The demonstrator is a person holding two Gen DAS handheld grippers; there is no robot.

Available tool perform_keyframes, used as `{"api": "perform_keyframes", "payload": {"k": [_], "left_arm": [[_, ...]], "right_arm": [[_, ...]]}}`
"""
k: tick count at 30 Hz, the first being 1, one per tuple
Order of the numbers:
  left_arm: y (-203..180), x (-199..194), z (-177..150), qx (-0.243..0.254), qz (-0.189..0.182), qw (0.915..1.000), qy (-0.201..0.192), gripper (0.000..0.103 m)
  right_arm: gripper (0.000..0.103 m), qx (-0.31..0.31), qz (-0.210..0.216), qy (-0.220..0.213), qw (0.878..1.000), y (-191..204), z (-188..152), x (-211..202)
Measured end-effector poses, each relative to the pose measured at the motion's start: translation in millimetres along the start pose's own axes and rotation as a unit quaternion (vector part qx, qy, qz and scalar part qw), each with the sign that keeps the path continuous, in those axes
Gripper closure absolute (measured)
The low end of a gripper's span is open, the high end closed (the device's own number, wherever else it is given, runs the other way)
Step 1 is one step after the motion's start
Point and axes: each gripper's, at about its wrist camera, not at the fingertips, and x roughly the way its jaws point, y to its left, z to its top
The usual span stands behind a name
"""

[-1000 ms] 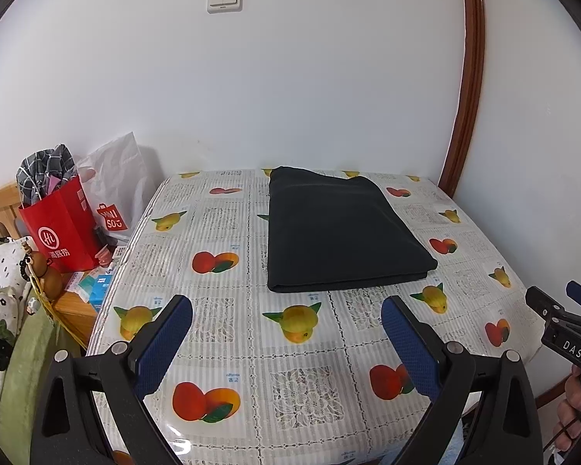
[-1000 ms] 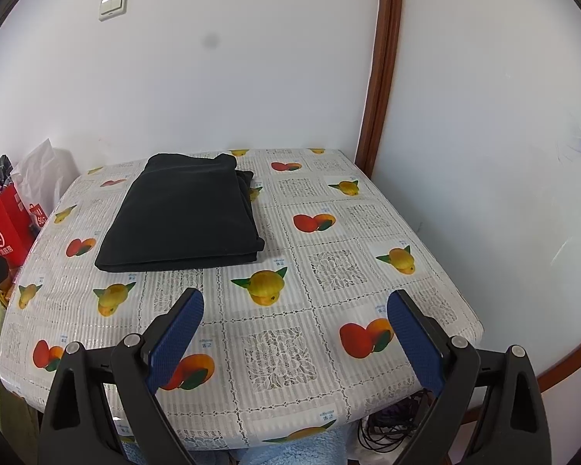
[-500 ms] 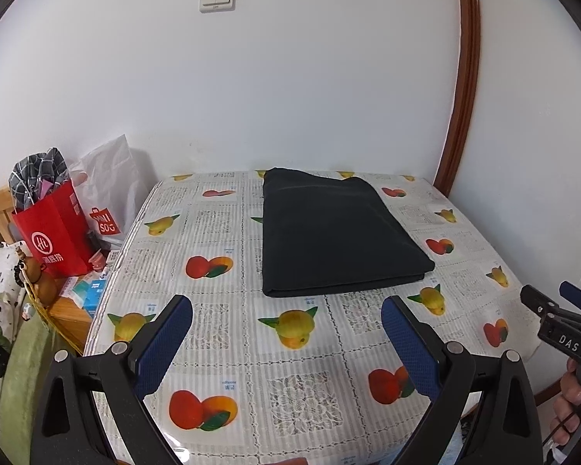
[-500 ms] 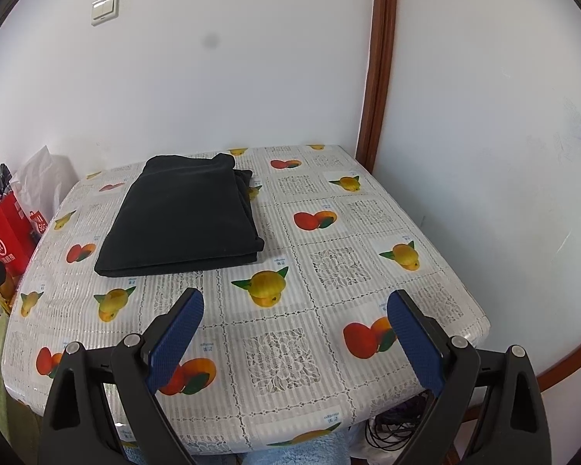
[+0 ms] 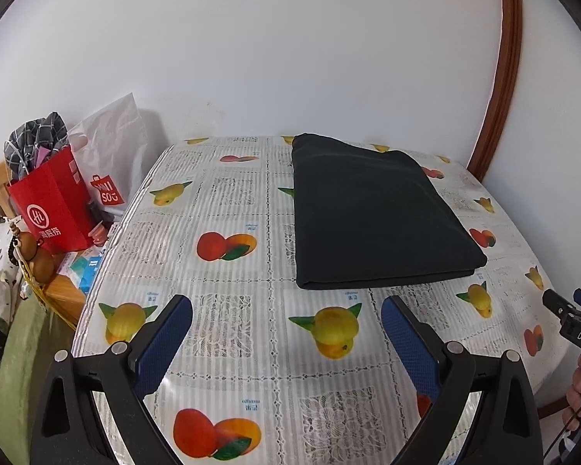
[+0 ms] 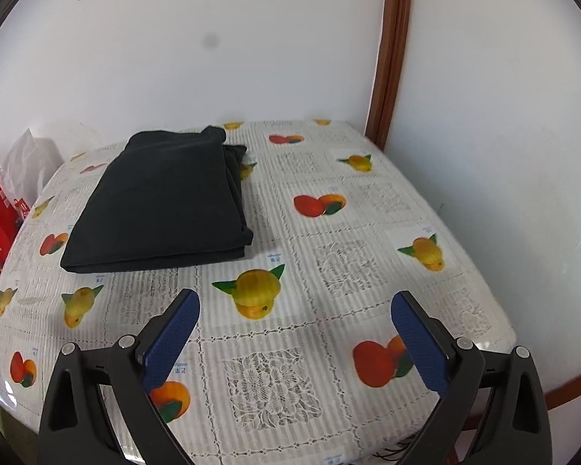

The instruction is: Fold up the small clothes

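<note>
The cloth (image 5: 375, 213) ahead of the fingers is plain black, no print. The tablecloth (image 5: 251, 368) under them is white lace squares with yellow pears and red-orange peaches, green leaves. Finger pads (image 5: 162, 345) are blue on black arms. Off left of the fingers: a red bag (image 5: 54, 209) with white lettering, a white bag (image 5: 112, 155) with a red logo, and some grey check fabric (image 5: 35, 139). Wall's white, with brown trim (image 6: 387, 54).
</note>
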Motion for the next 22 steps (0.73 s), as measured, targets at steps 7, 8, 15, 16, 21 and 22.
{"api": "perform_keyframes", "payload": {"k": [7, 8, 15, 16, 21, 22], "left_arm": [[2.1, 12.0, 7.4, -0.005, -0.002, 1.0, 0.007, 0.004], [2.6, 12.9, 7.8, -0.003, -0.004, 1.0, 0.007, 0.004], [-0.7, 13.6, 12.1, 0.004, -0.007, 1.0, 0.005, 0.004], [-0.9, 13.1, 12.4, 0.004, -0.008, 1.0, 0.004, 0.004], [-2.8, 11.9, 13.7, 0.005, -0.011, 0.9999, 0.0, 0.004], [-2.8, 12.0, 13.7, 0.005, -0.012, 0.9999, 0.0, 0.004]], "right_arm": [[0.004, -0.01, 0.006, -0.01, 1.0, 8.8, 1.4, 9.5], [0.004, -0.014, 0.006, -0.014, 1.0, 10.9, 1.9, 8.9], [0.002, -0.029, 0.016, -0.039, 0.999, 25.1, 8.8, -0.1], [0.002, -0.029, 0.018, -0.041, 0.999, 26.7, 9.8, -1.5], [0.001, -0.035, 0.024, -0.048, 0.998, 34.9, 13.0, -5.9], [0.001, -0.035, 0.025, -0.048, 0.998, 35.4, 13.4, -5.9]]}}
